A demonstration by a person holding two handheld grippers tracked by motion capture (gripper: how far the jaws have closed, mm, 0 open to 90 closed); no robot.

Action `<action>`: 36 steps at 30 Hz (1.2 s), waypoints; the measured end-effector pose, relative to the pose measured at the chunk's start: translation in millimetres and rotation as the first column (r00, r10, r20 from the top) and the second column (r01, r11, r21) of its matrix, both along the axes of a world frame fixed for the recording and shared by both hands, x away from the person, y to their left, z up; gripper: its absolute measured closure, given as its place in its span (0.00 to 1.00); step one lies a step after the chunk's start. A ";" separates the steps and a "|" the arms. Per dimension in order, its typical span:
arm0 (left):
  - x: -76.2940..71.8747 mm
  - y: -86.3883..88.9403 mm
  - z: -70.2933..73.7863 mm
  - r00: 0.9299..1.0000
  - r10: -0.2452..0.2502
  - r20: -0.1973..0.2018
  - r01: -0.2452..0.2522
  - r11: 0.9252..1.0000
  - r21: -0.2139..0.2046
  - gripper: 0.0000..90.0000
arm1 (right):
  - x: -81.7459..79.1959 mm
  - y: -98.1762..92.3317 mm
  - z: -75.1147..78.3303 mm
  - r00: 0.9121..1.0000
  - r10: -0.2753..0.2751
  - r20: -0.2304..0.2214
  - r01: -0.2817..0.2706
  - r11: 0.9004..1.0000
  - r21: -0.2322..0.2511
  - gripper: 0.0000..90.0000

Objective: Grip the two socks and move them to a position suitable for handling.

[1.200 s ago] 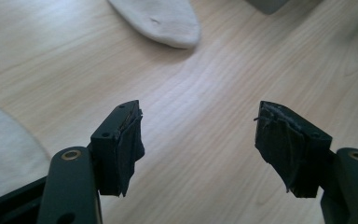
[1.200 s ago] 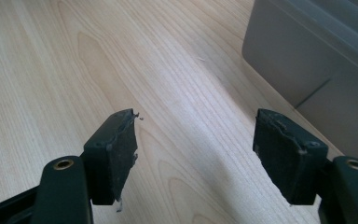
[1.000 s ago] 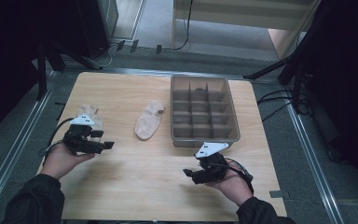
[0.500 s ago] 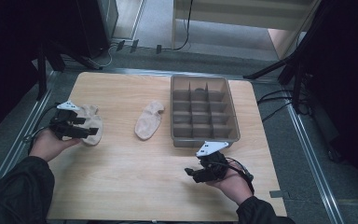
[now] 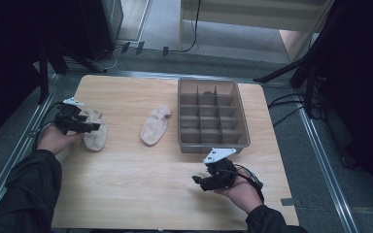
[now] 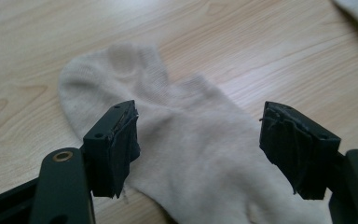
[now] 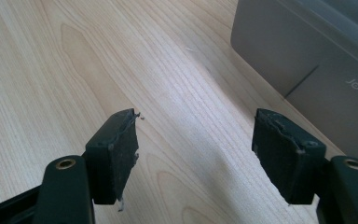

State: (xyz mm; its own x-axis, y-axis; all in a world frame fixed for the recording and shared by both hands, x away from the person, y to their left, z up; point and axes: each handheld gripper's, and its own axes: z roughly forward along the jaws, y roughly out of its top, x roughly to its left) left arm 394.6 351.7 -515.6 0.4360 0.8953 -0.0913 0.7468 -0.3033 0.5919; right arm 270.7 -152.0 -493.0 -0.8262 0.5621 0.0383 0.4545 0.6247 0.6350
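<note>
Left gripper (image 6: 200,149): jaws spread wide over the near sock (image 6: 200,154), which lies ungrasped at the table's (image 5: 126,194) left edge. Right gripper (image 7: 196,154): spread, idle on bare wood beside the divided tray (image 5: 243,141). Judged barely begun: 2 socks, second sock (image 5: 154,126) included, remain outside the tray.

You see a soft ribbed cloth sock (image 6: 186,149) on the smooth pale wood desk (image 5: 126,184); the grey tray (image 7: 307,51) looks matt plastic.

The black two-jaw left gripper (image 5: 93,127) is held at the far left in a hand (image 5: 58,138), jaws spread wide. The black two-jaw right gripper (image 5: 197,182) is held near right, jaws likewise parted, in a dark-sleeved hand (image 5: 240,187).
</note>
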 end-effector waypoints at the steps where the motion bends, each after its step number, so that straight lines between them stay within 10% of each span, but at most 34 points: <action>1: 0.9 0.7 -4.2 1.000 0.003 -0.006 -0.003 1.000 0.005 0.30 | 0.2 -0.2 -0.1 1.000 0.000 0.001 0.000 1.000 -0.001 0.35; 12: -6.4 0.6 -17.3 0.999 -0.025 0.045 0.021 0.997 0.079 0.38 | -0.4 -1.1 0.9 1.000 -0.004 0.027 0.004 1.000 -0.011 0.35; 21: -16.6 -0.1 -20.7 0.995 0.001 0.105 -0.006 0.999 0.049 0.61 | -3.1 3.0 1.8 0.999 0.017 0.027 -0.017 1.000 -0.014 0.35; 30: -15.7 -6.2 -16.5 0.997 0.032 0.066 -0.035 0.998 0.056 0.88 | -4.8 4.4 2.7 0.999 0.022 0.031 -0.022 1.000 -0.012 0.35; 36: -8.3 -9.5 -7.4 0.987 0.158 -0.037 -0.159 0.987 -0.003 0.93 | -4.6 3.1 3.4 0.999 0.014 0.032 -0.014 1.000 -0.010 0.35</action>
